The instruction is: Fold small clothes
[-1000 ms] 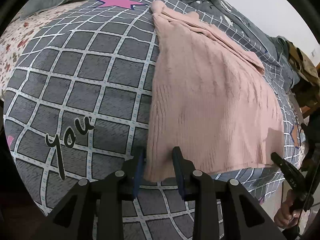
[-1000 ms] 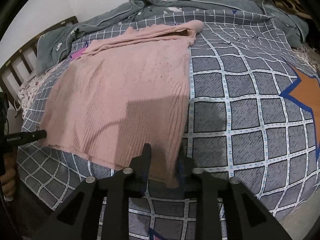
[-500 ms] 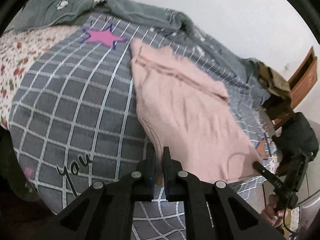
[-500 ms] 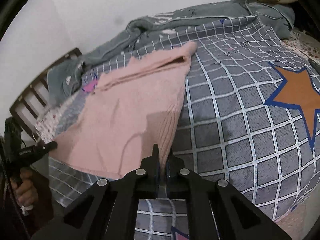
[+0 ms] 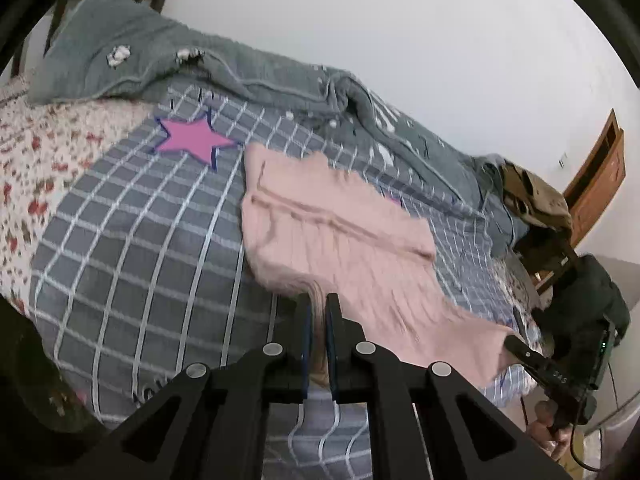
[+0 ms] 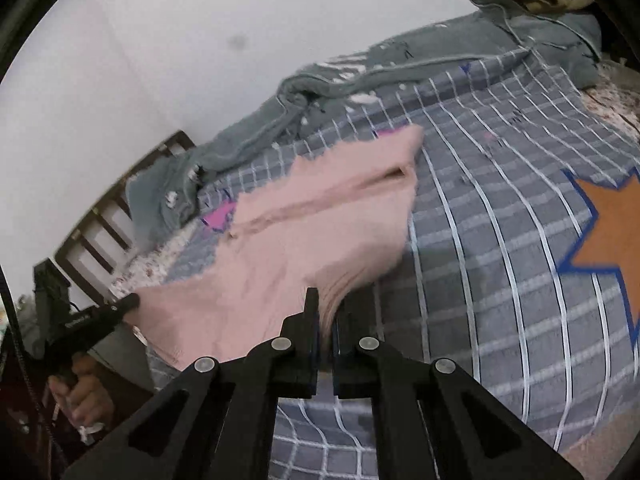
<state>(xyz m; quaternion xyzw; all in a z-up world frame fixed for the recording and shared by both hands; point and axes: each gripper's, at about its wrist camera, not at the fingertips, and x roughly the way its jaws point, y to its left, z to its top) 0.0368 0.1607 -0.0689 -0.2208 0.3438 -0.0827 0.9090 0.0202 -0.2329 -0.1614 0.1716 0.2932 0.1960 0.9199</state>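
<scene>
A pink knit garment lies on the grey checked bedspread, its far part flat and its near hem lifted. My left gripper is shut on the hem's left corner. My right gripper is shut on the hem's right corner, and the garment stretches away from it. Each gripper also shows in the other's view: the right one at the garment's far corner, the left one likewise. The hem hangs taut between them above the bed.
A grey-green blanket is bunched along the wall side of the bed. A floral sheet lies at the left. A wooden headboard and brown clothes on a chair flank the bed. An orange star marks the bedspread.
Both grippers closed on the hem corners and lifted them off the bed. The near part of the garment rose and now moves toward the far end.
</scene>
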